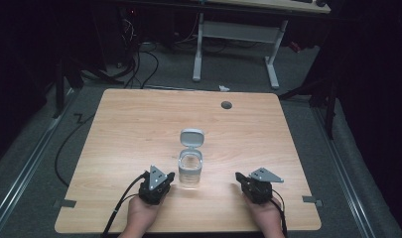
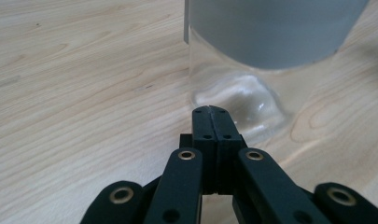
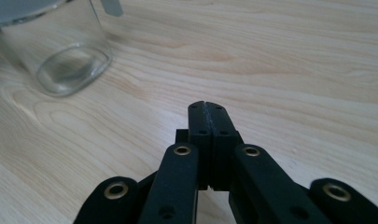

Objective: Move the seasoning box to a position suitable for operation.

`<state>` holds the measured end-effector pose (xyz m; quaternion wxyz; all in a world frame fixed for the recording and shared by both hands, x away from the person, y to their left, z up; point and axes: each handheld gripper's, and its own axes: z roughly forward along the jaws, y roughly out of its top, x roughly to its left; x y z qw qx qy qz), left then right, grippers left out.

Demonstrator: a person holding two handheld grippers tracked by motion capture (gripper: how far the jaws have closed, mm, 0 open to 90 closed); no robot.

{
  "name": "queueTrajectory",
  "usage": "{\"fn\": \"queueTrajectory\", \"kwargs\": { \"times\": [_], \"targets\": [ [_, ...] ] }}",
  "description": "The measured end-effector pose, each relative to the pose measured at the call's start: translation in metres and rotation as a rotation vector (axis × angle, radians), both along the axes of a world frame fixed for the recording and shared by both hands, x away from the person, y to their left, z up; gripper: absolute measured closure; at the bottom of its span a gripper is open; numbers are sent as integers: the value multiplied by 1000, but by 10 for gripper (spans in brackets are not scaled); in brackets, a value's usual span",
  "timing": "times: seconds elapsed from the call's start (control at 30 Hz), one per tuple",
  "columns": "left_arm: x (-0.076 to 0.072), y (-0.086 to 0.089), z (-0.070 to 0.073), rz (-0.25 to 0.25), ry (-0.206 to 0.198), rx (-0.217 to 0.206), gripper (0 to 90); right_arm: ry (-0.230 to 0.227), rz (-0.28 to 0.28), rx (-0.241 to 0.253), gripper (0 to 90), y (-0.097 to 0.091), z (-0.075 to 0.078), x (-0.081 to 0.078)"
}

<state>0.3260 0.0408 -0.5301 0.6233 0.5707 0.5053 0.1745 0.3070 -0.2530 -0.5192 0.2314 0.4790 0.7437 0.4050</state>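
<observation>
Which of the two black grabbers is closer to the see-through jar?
The left gripper. Its shut tips sit right beside the clear jar, while the right gripper rests farther off across bare table.

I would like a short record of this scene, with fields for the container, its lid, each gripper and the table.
container: clear jar with a grey collar, upright near the table's front centre, looks empty
lid: grey flip lid, hinged open toward the far side
left gripper: jaws shut, holding nothing, tips close to the jar's base, contact cannot be told
right gripper: jaws shut, holding nothing, apart from the jar
table: light wooden table with a dark round hole near the far edge
</observation>
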Motion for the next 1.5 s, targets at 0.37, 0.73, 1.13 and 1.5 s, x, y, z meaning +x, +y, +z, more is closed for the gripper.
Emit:
{"fn": "queueTrajectory", "kwargs": {
  "times": [0.37, 0.73, 1.13, 1.5],
  "targets": [
    [2, -10, -2, -10, 2, -7, 900, -31, 4, 10, 900, 22, 11, 23],
    [-20, -8, -1, -51, 19, -27, 900, -63, 17, 27, 900, 50, 30, 57],
    [-27, -34, 0, -138, 26, -37, 900, -76, 35, 46, 900, 78, 45, 90],
    [-24, -47, 2, -168, 28, -22, 900, -99, 45, 69, 900, 91, 55, 102]
  ]
}}
